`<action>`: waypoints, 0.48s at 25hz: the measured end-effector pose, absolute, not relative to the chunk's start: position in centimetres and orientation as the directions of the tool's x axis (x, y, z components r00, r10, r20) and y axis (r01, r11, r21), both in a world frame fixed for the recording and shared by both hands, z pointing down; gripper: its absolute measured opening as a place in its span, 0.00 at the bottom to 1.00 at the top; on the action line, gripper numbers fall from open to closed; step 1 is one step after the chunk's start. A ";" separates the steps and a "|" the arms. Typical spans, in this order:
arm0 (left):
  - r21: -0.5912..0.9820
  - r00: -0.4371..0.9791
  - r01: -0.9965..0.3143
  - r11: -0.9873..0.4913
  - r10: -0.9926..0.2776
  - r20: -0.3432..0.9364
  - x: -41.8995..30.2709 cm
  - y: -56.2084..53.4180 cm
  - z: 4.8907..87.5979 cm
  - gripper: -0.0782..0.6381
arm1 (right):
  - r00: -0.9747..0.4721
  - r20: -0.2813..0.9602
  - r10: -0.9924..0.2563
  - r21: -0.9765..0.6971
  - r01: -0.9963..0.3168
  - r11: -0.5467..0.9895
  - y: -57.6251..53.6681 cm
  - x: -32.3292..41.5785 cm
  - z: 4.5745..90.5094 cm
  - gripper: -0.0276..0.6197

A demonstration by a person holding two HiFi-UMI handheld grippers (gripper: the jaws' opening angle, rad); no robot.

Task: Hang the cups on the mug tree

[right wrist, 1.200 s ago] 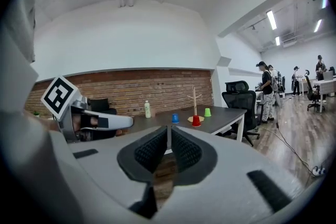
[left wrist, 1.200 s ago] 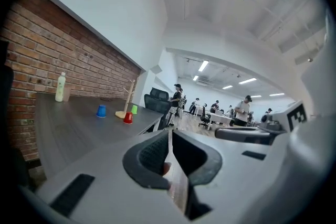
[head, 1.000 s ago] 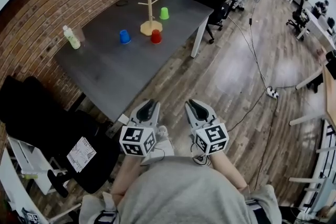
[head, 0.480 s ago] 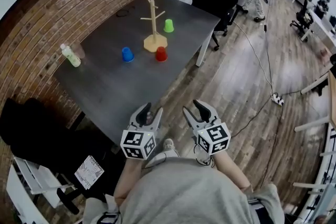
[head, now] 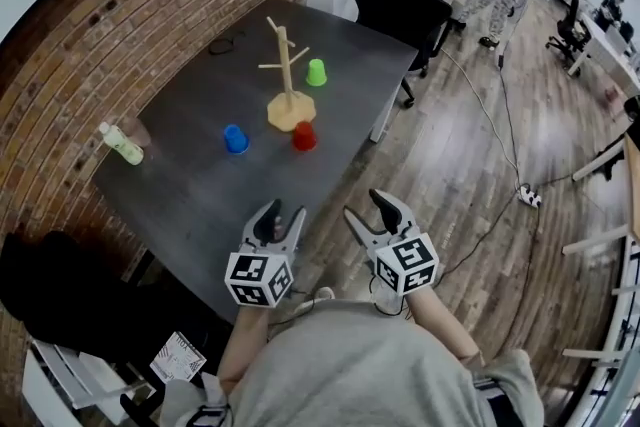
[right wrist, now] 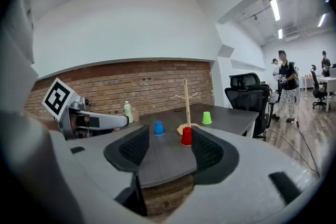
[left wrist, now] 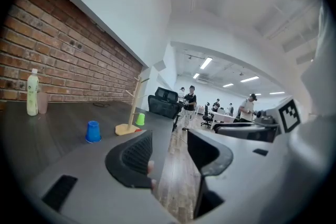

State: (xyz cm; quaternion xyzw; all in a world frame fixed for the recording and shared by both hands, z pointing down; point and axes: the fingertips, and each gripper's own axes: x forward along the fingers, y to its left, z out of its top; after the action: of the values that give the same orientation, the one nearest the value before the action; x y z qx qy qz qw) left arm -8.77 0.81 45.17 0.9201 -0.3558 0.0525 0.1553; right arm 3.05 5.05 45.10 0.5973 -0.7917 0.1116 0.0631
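While cups point(head: 304, 136) stand by the mug tree point(head: 287, 80) on the table point(head: 190, 200), we hold left tongs point(head: 281, 213) and right tongs point(head: 368, 207) empty, just opened.

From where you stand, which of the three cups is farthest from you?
The green cup, standing beyond the wooden mug tree; the red cup and blue cup sit on its near side.
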 end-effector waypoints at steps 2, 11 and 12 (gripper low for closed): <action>0.249 0.740 -0.673 -0.697 -0.640 0.209 -8.5 -0.7 45.3 0.39 | -0.279 0.233 -0.932 -0.101 -0.960 0.262 3.6 3.4 45.1 0.42; 0.233 0.734 -0.679 -0.696 -0.639 0.230 -8.0 -6.2 46.1 0.40 | -0.284 0.226 -0.932 -0.102 -0.958 0.267 -2.5 4.4 45.5 0.42; 0.232 0.732 -0.681 -0.695 -0.640 0.233 -8.0 -6.6 46.2 0.40 | -0.284 0.226 -0.932 -0.103 -0.958 0.267 -3.0 4.4 45.6 0.42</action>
State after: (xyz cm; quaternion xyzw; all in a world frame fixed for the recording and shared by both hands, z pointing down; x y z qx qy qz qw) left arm -7.99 -6.62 46.24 0.9181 -0.3596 0.0673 0.1526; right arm 4.44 -3.03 45.57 0.5953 -0.7937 0.1096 0.0599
